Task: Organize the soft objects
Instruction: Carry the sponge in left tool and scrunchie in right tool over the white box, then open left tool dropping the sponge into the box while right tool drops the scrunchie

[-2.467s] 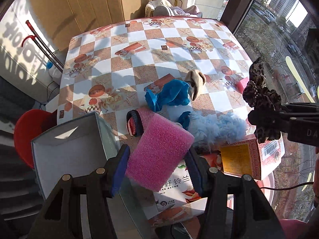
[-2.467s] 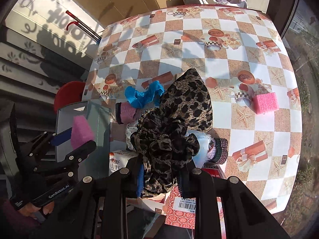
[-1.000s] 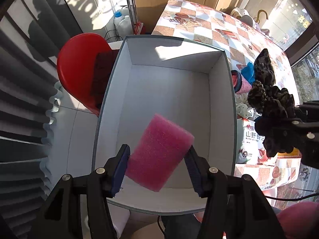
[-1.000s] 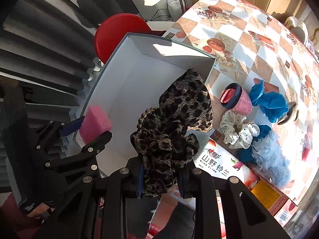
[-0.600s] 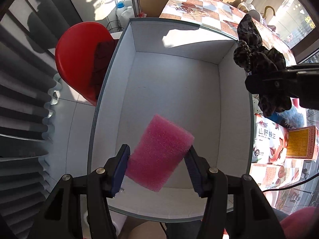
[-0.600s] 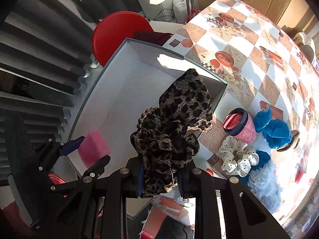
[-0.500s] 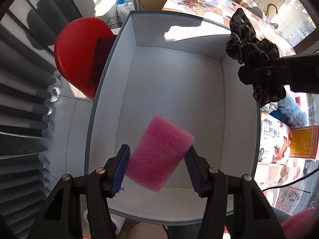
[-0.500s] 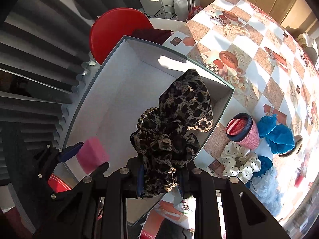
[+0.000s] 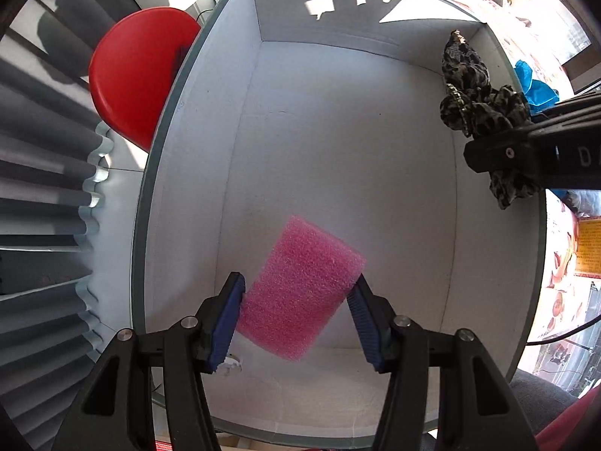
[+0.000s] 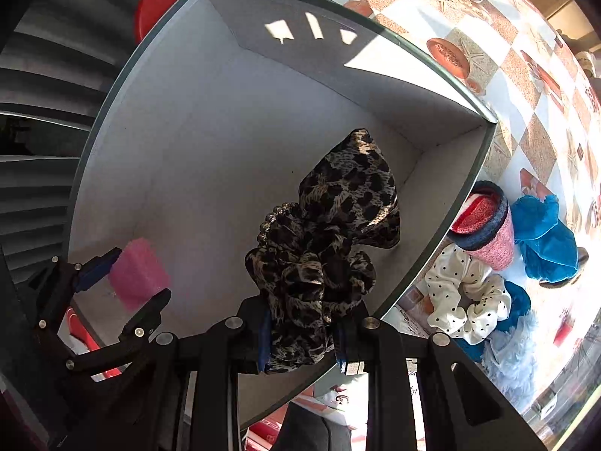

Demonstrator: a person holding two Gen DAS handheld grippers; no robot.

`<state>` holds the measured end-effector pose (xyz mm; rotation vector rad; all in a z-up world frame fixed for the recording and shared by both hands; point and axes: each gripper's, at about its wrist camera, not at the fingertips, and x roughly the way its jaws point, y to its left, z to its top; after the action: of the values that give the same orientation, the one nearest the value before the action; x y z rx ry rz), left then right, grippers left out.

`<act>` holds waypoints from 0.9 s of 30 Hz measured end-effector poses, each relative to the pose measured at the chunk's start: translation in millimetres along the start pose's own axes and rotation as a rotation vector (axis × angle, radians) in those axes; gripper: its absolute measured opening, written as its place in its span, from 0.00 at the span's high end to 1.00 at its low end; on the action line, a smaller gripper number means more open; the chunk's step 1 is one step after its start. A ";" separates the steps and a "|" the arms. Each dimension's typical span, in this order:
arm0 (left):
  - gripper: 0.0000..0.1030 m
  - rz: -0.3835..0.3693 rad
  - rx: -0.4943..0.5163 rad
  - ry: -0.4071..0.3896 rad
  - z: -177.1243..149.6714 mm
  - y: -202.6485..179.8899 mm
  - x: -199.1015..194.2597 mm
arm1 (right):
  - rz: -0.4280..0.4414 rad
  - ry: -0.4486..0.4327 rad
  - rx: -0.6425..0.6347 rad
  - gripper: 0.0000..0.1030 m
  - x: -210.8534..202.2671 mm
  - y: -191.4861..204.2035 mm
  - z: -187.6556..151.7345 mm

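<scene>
Two items in transit: pink foam block (image 9: pixel 300 287) and leopard-print scrunchie (image 10: pixel 326 248), both hanging over the open white box (image 9: pixel 188 120).
Foam block, handling: looks light and springy; it should give under pressure, so a squeeze across its two long sides suits it, and it will likely drop harmlessly.
Foam block, position in jaws: tilted, pinched between the blue pads (image 9: pixel 227 317) of the left gripper (image 9: pixel 296 319), most of it jutting forward past the fingertips, above the near end of the box floor.
Left jaws: clamped on the foam, touching both sides.
Scrunchie, handling: limp gathered fabric with a beaded strand; floppy, likely to snag or cling to a pad on letting go.
Scrunchie, position in jaws: bunched between the fingers of the right gripper (image 10: pixel 300 334), its loose fold spilling forward and upward, above the box's right side near the wall.
Right jaws: clenched on the fabric.
Box: nothing lies on the floor that shows.
Outside the box: polka-dot scrunchie (image 10: pixel 469 300), blue fabric (image 10: pixel 544 236), pink cup-shaped piece (image 10: pixel 488 229) and pale fluffy piece (image 10: pixel 511 353) on the checked tablecloth (image 10: pixel 526 75); red stool (image 9: pixel 139 71) beyond the far left wall.
</scene>
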<state>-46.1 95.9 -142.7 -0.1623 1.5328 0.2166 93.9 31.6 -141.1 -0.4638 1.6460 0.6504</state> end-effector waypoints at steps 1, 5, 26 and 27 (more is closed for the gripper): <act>0.42 0.006 0.013 -0.001 -0.2 -0.7 -0.2 | -0.004 0.003 0.006 0.74 0.1 -0.1 -1.2; 0.42 0.037 0.039 -0.011 2.0 2.9 -0.8 | -0.024 0.006 0.018 0.74 1.3 -2.6 -8.3; 0.42 -0.038 0.012 -0.050 -6.7 -10.4 -24.3 | 0.042 -0.071 0.053 0.74 -22.3 -16.7 -21.7; 0.42 -0.036 0.010 -0.051 -7.4 -10.4 -24.6 | 0.041 -0.073 0.048 0.74 -22.9 -16.0 -21.9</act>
<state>-51.3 83.2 -118.6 -0.1749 1.4794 0.1827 91.4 4.0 -118.9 -0.3678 1.6018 0.6493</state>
